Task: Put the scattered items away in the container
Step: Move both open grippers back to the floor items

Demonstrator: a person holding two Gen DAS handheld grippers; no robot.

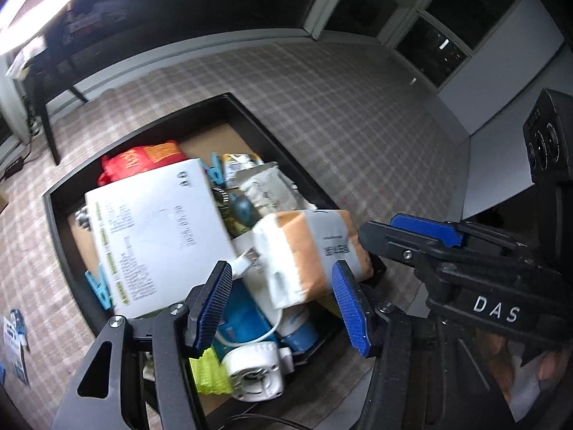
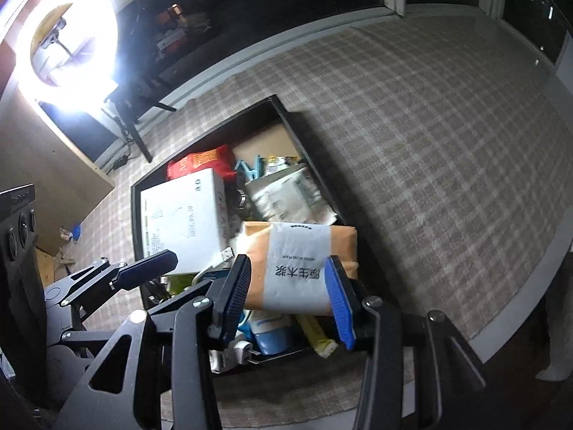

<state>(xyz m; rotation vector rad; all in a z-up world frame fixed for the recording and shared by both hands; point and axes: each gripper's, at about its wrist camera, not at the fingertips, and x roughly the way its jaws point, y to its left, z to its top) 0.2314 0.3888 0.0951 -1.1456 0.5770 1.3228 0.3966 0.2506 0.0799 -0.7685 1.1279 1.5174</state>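
Checked cloth covers the tabletop (image 2: 412,143), on which the black container (image 2: 286,113) is seen nearly full: white box (image 2: 182,222), red pouch (image 2: 200,163), blue clips (image 2: 250,170). An orange-and-grey tissue pack (image 2: 301,265) is perched on the heap at the near right corner, partly over the rim. It is judged light, soft and compressible, its film wrapper slippery; hold is best taken across the short sides, mid-length. The right tongs (image 2: 286,297) are spread open astride the pack, pads apparently not pressing. The left tongs (image 1: 283,308) are likewise open and empty.
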